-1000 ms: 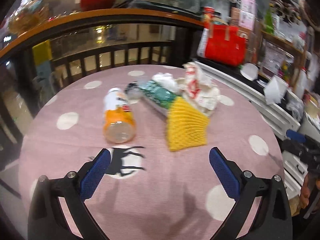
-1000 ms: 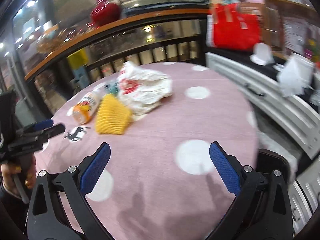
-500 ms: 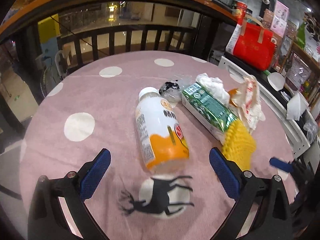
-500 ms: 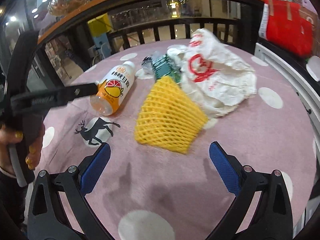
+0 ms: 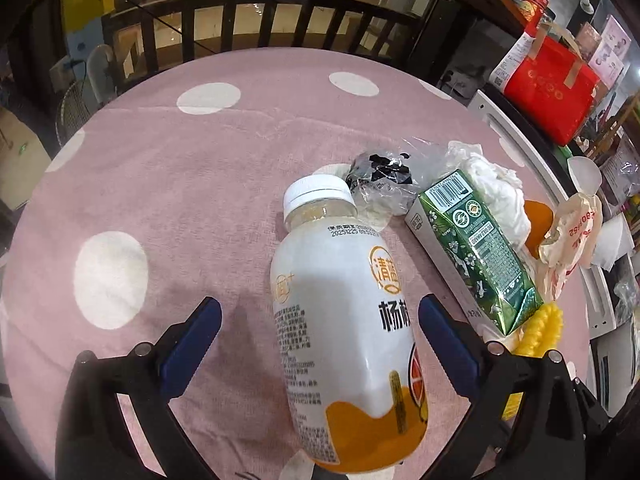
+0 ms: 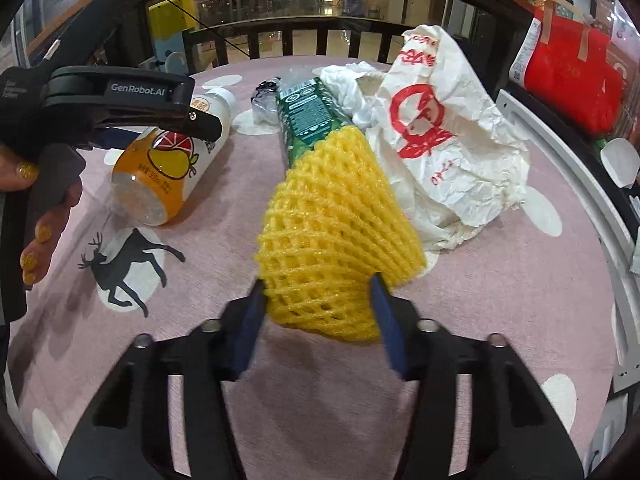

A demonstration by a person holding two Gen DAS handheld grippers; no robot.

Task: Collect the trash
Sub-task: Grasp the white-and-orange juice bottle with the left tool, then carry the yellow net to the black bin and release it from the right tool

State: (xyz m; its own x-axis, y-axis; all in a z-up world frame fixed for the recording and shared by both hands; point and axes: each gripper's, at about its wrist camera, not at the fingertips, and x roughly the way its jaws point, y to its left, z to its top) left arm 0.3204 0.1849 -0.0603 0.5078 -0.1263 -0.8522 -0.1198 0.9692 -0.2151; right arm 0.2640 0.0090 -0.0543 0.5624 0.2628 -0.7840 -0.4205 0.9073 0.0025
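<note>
A white and orange drink bottle (image 5: 344,332) lies on its side on the pink dotted tablecloth (image 5: 168,184). My left gripper (image 5: 320,336) is open, its jaws either side of the bottle's body, the right pad close to it. The bottle also shows in the right wrist view (image 6: 172,168) under the left gripper's arm. My right gripper (image 6: 318,320) has closed in around the near edge of a yellow foam fruit net (image 6: 336,232), both pads touching it. A green carton (image 5: 476,248), a crumpled clear wrapper (image 5: 380,184), white tissue (image 5: 496,188) and a white plastic bag with red print (image 6: 444,136) lie behind.
The round table's far edge meets a dark wooden railing (image 5: 248,20). A white ledge (image 6: 568,168) runs along the right, with a red gift bag (image 6: 576,76) behind it. A black deer print (image 6: 128,268) marks the cloth at the near left.
Both grippers moved forward and down. The left now straddles the bottle, still open. The right jaws have narrowed from wide open onto the yellow foam net.
</note>
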